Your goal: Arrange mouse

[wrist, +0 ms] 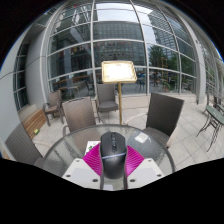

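A black computer mouse [113, 154] sits between my two fingers, its nose pointing away from me. Both pink pads [92, 158] press against its sides, so my gripper [113, 160] is shut on it. The mouse hangs a little above a round glass table [60, 150], near its front edge. The underside of the mouse is hidden.
Several chairs [78, 113] stand around the far side of the table. A wooden stand with a framed board [118, 72] rises behind them. A tall glass building front [110, 35] fills the background. A small wooden crate [35, 120] stands on the ground to the left.
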Motion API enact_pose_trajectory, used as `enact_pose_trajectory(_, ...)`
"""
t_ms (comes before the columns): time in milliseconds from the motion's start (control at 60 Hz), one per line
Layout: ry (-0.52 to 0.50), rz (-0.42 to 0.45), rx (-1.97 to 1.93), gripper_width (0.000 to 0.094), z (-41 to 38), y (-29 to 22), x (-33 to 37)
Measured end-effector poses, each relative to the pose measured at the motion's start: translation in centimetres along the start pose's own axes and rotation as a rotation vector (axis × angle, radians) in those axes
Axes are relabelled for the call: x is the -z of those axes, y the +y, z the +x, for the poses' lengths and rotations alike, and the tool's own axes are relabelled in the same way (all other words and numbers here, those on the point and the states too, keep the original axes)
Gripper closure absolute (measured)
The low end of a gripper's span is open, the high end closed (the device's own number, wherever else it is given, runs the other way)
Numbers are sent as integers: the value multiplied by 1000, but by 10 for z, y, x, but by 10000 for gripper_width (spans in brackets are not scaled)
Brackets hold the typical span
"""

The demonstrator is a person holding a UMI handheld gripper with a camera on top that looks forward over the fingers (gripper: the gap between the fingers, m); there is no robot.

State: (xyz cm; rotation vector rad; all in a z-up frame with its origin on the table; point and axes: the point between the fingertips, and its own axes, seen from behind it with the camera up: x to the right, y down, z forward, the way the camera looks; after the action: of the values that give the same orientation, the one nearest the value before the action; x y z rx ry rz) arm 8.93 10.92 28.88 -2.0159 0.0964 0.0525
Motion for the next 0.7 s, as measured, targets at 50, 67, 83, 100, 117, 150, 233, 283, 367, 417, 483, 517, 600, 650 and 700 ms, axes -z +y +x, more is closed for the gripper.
enact_pose_trajectory(50,-39,6,-5,672,-31,8,16)
enact_pose_trajectory(67,-50,-1,-1,672,-37,5,12)
enact_pose_trajectory(83,-58,-4,5,673,-45,9,13)
enact_pose_trajectory(100,-64,-9,12,673,-53,15,14)
enact_pose_trajectory(117,-69,-15,18,673,-61,20,14)
enact_pose_trajectory(150,-83,-35,25,674,-78,37,13)
enact_pose_trajectory(233,-108,-119,34,674,-110,95,3)
enact_pose_trajectory(283,-96,-174,50,674,-116,128,-9)
enact_pose_trajectory(367,-66,-243,55,673,-115,197,-18)
enact_pose_trajectory(417,-54,-298,55,673,-115,230,-28)
enact_pose_trajectory(483,-37,-353,54,674,-112,267,-35)
enact_pose_trajectory(517,-30,-377,60,674,-110,281,-35)
enact_pose_trajectory(600,-15,-406,57,673,-111,312,-38)
enact_pose_trajectory(650,-12,-422,61,672,-112,324,-37)
enact_pose_trajectory(700,-1,-410,85,657,-113,330,-38)
